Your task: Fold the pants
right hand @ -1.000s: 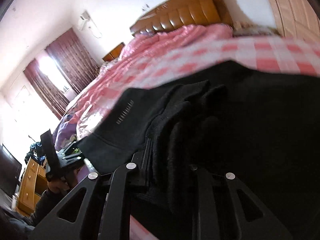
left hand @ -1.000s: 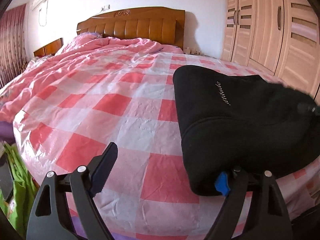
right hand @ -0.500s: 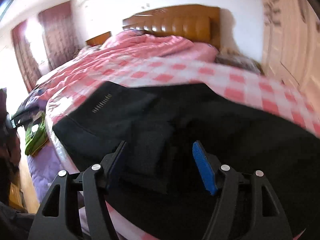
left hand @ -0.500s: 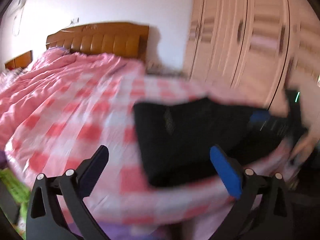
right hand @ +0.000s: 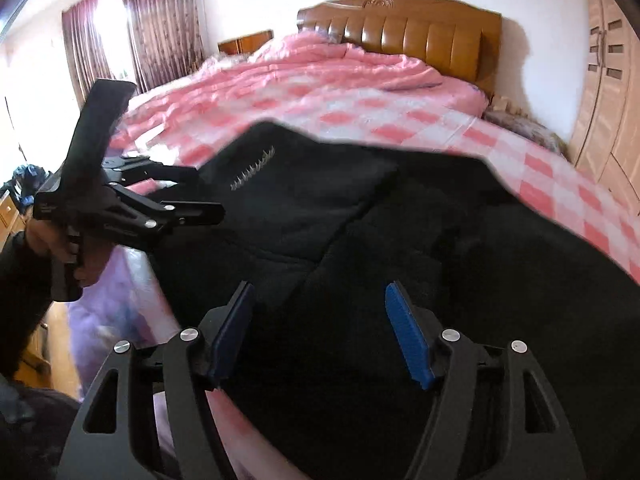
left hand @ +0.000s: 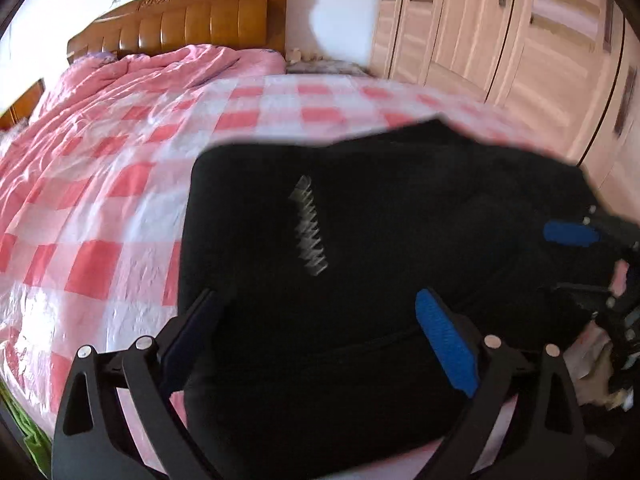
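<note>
Pants (left hand: 380,264) lie folded at the bed (left hand: 132,184) edge, six o'clock, both grippers (left hand: 320,340) (right hand: 320,332) released above; the fleece could slide off.

The black pants (left hand: 360,240) have one line of small pale letters sewn on the cloth. In the left wrist view the letters (left hand: 309,226) are smeared into zigzags, and in the right wrist view the same letters (right hand: 253,171) are too blurry too. No word can be read. No other writing or numbers show.
</note>
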Demonstrator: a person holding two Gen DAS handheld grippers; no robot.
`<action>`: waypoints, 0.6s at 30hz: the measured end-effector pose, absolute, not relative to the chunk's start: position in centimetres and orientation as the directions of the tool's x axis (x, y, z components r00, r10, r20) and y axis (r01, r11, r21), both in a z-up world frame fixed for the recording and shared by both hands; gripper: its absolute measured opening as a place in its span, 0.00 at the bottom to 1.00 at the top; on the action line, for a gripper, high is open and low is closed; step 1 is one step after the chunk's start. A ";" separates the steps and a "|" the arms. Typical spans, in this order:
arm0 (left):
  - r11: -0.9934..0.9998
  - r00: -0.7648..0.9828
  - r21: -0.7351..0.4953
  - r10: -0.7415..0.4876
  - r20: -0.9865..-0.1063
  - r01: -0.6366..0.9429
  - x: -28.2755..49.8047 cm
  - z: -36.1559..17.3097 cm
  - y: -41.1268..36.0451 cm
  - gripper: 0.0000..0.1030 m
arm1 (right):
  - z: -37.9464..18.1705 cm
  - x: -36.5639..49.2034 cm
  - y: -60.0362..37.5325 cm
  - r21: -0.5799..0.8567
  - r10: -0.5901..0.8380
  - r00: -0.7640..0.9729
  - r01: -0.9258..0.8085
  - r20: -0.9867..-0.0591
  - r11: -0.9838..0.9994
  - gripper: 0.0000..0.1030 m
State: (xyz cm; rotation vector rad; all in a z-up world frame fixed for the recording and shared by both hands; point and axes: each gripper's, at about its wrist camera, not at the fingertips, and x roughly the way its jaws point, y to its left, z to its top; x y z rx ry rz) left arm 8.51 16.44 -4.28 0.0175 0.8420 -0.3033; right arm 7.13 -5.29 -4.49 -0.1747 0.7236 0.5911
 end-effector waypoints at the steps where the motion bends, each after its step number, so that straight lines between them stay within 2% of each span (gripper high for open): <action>1: 0.946 0.645 -0.135 -0.302 -0.702 0.295 8.3 -2.6 16.0 0.95 | -4.0 7.2 -6.2 0.021 0.418 0.626 -0.540 -0.659 0.841 0.75; 4: 0.929 0.674 -0.106 -0.333 -0.660 0.355 9.7 0.4 12.8 0.98 | -3.2 10.0 -12.3 -0.062 0.234 0.705 -0.366 -0.669 0.929 0.79; 8: 0.909 0.591 -0.083 -0.332 -0.735 0.408 15.2 -1.3 7.6 0.98 | -4.7 13.5 -20.0 -0.097 0.005 0.637 -0.125 -0.771 0.987 0.79; 10: 0.919 0.552 -0.020 -0.254 -0.794 0.394 17.7 -3.8 5.5 0.98 | -5.2 12.3 -22.6 -0.060 0.017 0.622 -0.103 -0.783 0.993 0.82; 12: 0.920 0.518 -0.035 -0.252 -0.818 0.391 19.1 -5.8 5.2 0.99 | -6.9 11.0 -24.3 -0.089 -0.023 0.587 -0.084 -0.809 0.993 0.84; 13: 0.920 0.519 -0.061 -0.273 -0.810 0.388 19.4 -5.9 5.8 0.99 | -8.0 10.1 -24.8 -0.116 -0.044 0.575 -0.090 -0.817 0.989 0.85; 14: 0.919 0.509 -0.070 -0.276 -0.815 0.388 19.6 -5.9 6.1 0.99 | -8.1 8.8 -25.9 -0.074 0.014 0.620 -0.116 -0.784 0.991 0.85; 18: 0.930 0.502 0.006 -0.194 -0.843 0.368 19.4 -3.9 4.5 0.97 | -6.3 6.1 -26.4 -0.065 0.012 0.643 -0.095 -0.766 0.993 0.85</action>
